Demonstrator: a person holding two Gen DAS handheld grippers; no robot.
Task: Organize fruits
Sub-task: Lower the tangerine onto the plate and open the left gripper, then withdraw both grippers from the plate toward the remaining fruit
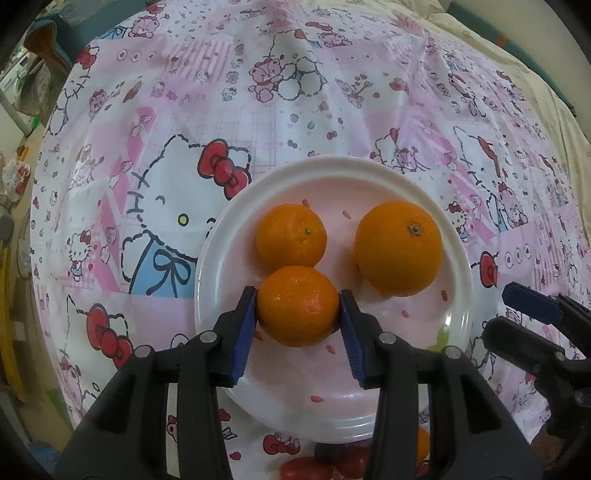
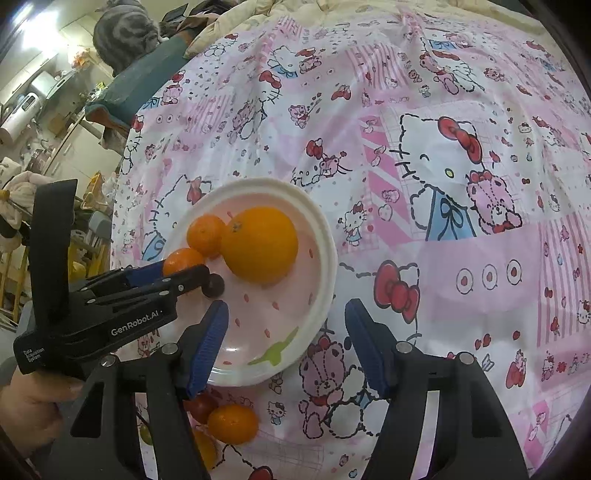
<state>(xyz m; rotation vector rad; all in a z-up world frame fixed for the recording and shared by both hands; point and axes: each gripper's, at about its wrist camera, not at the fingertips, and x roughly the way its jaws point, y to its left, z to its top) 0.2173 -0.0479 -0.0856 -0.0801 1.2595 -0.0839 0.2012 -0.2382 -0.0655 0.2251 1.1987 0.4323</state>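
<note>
A white plate (image 1: 458, 280) holds a large orange (image 1: 399, 249) and a small mandarin (image 1: 291, 236). My left gripper (image 1: 298, 306) is shut on a second mandarin (image 1: 297, 305) just over the plate's near part, touching the first mandarin. In the right wrist view the plate (image 2: 321, 236) is at left with the orange (image 2: 260, 243), both mandarins (image 2: 205, 234) and the left gripper (image 2: 173, 275) on the held one (image 2: 181, 260). My right gripper (image 2: 286, 328) is open and empty over the plate's near rim.
The bed is covered by a pink Hello Kitty sheet (image 2: 443, 184). Loose fruit lies near the plate: a mandarin (image 2: 232, 423), a dark red fruit (image 2: 201, 406) and others partly hidden. A grey cat (image 2: 123, 33) sits far left.
</note>
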